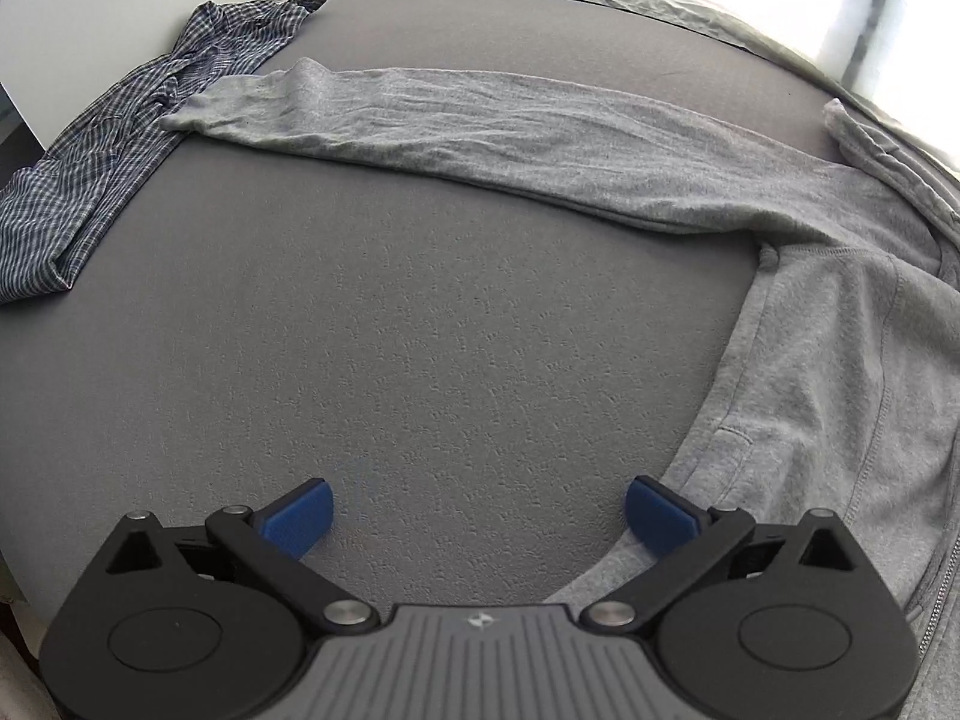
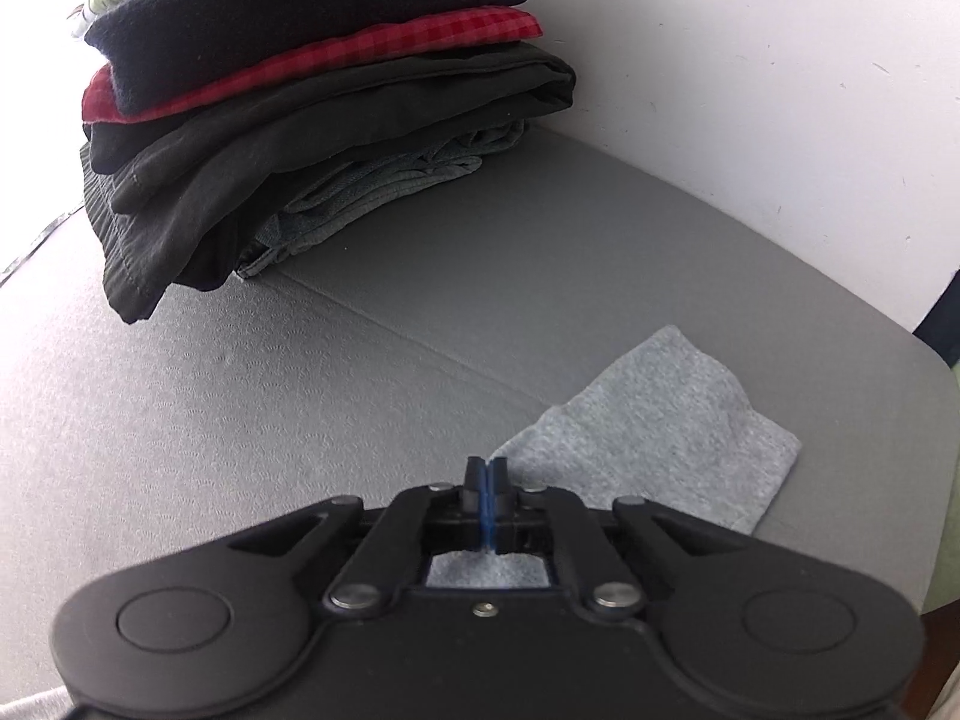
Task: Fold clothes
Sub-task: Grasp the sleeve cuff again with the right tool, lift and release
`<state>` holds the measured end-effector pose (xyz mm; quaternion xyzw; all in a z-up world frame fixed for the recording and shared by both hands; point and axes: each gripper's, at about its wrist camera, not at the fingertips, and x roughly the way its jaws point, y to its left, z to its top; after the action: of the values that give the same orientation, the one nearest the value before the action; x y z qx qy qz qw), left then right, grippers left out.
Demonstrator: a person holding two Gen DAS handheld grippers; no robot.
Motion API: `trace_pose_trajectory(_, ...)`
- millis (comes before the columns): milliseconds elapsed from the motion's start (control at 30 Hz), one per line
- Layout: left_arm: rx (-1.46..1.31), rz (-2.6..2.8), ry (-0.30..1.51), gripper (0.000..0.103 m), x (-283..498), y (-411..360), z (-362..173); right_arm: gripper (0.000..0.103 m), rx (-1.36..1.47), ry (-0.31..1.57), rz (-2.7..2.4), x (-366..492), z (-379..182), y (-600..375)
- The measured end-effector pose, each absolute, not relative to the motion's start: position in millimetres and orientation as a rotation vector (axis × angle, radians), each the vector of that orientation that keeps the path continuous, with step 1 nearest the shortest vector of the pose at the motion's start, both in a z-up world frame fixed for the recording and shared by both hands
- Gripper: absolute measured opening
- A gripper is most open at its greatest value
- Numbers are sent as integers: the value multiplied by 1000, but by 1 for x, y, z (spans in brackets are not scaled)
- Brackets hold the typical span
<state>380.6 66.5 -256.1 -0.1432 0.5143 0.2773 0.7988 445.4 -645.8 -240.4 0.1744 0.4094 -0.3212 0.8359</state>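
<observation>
A light grey long-sleeved garment lies spread on the grey surface; one sleeve stretches to the far left. My left gripper is open and empty, its right blue pad at the garment's near edge. In the right wrist view, a grey sleeve end lies flat on the surface. My right gripper is shut just above its near-left edge. Grey cloth shows under the jaws; whether they pinch it I cannot tell.
A blue checked shirt lies crumpled at the far left by a white panel. A stack of folded clothes, black, red and green-grey, stands ahead of the right gripper against a white wall.
</observation>
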Motion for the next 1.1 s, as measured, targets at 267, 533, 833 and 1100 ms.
trace_pose_trajectory(267, -297, 586, 1107, 103, 383, 68, -256, 0, 459, 578, -642, 440, -161, -647)
trace_pose_trajectory(533, -294, 599, 1091, 103, 381, 65, -257, 0, 489, 486, -794, 388, -143, -653)
trace_pose_trajectory(833, -284, 590, 1106, 103, 383, 66, -256, 20, 409, 794, -836, 375, -213, -648)
trace_pose_trajectory(1100, -290, 592, 1104, 103, 382, 66, -256, 49, 280, 826, -846, 404, -208, -670)
